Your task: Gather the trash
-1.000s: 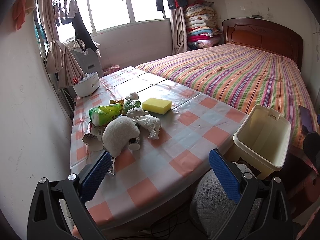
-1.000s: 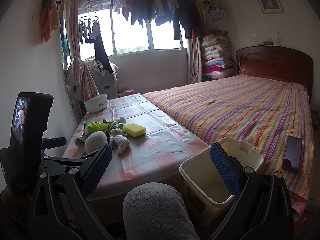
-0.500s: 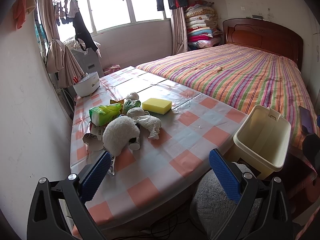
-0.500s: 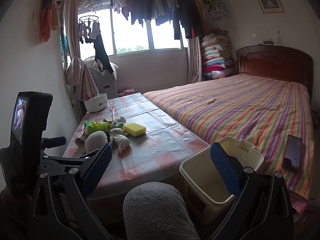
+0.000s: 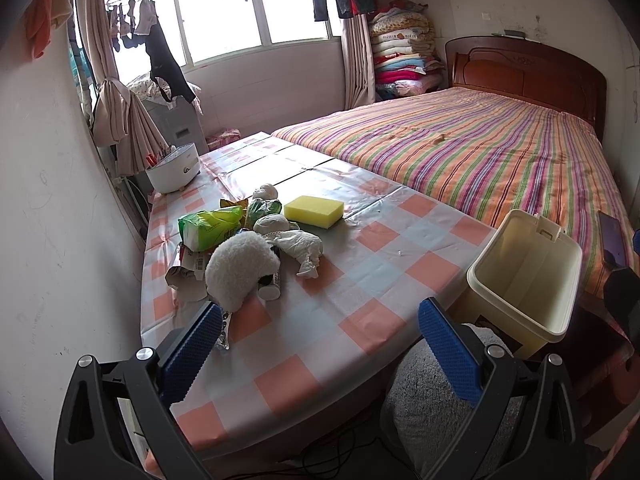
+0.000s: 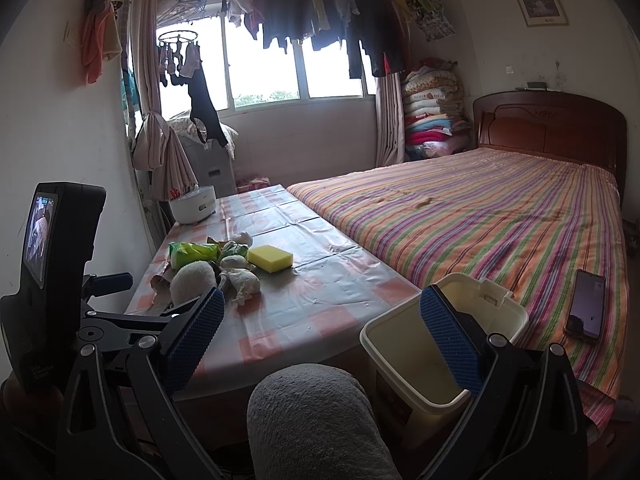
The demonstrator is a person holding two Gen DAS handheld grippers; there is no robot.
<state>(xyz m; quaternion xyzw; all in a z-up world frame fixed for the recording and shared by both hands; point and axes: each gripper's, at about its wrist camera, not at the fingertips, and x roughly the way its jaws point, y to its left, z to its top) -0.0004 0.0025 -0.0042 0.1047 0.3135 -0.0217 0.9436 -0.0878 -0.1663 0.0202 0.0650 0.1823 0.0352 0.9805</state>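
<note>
A heap of trash lies on the left half of the checked table [image 5: 360, 320]: a green wrapper [image 5: 208, 226], a white fluffy ball [image 5: 240, 270], crumpled tissues [image 5: 302, 246], a crumpled paper package [image 5: 186, 270] and a yellow sponge [image 5: 314, 210]. A cream bin [image 5: 524, 280] stands empty at the table's right front corner. My left gripper [image 5: 320, 344] hovers open over the near table edge, short of the heap. My right gripper [image 6: 322, 338] is open too, further back, with the bin [image 6: 444, 344] by its right finger. The same heap [image 6: 216, 266] shows beyond its left finger.
A striped bed [image 5: 480, 152] runs along the table's right side, with a phone [image 6: 586, 306] on it. A white appliance [image 5: 172, 168] sits at the table's far left corner by the wall. A grey fuzzy knee [image 6: 312, 420] is below the grippers. The left gripper's body [image 6: 52, 280] fills the right view's left.
</note>
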